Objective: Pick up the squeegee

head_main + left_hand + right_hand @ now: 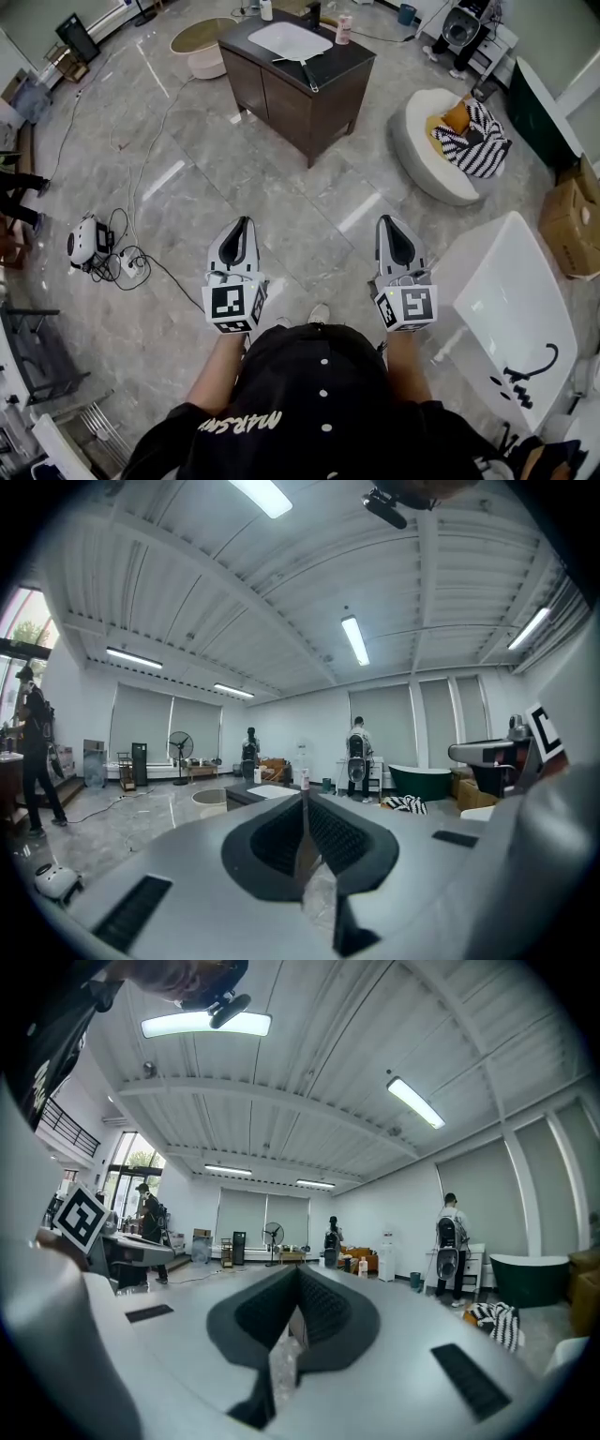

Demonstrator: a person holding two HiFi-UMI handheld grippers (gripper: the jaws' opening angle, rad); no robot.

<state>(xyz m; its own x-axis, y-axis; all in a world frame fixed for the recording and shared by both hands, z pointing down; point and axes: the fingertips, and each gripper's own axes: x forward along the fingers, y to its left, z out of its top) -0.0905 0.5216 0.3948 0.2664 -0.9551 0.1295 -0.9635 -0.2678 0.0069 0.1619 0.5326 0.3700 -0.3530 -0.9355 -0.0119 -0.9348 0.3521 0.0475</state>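
Atop far vanity [281, 103], squeegee [301, 68], well apart from both closed jaws

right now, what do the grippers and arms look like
The left gripper and right gripper are pale grey tapered shells, black ribbed fingers, each with a white cube of black square markers. Person wears a black top with white buttons.

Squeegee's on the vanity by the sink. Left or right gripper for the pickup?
Left, marginally. The squeegee lies far ahead on the vanity, and the left gripper looks straight at that vanity in its own view. The right gripper sits further aside. Both are shut and empty; either must open first.
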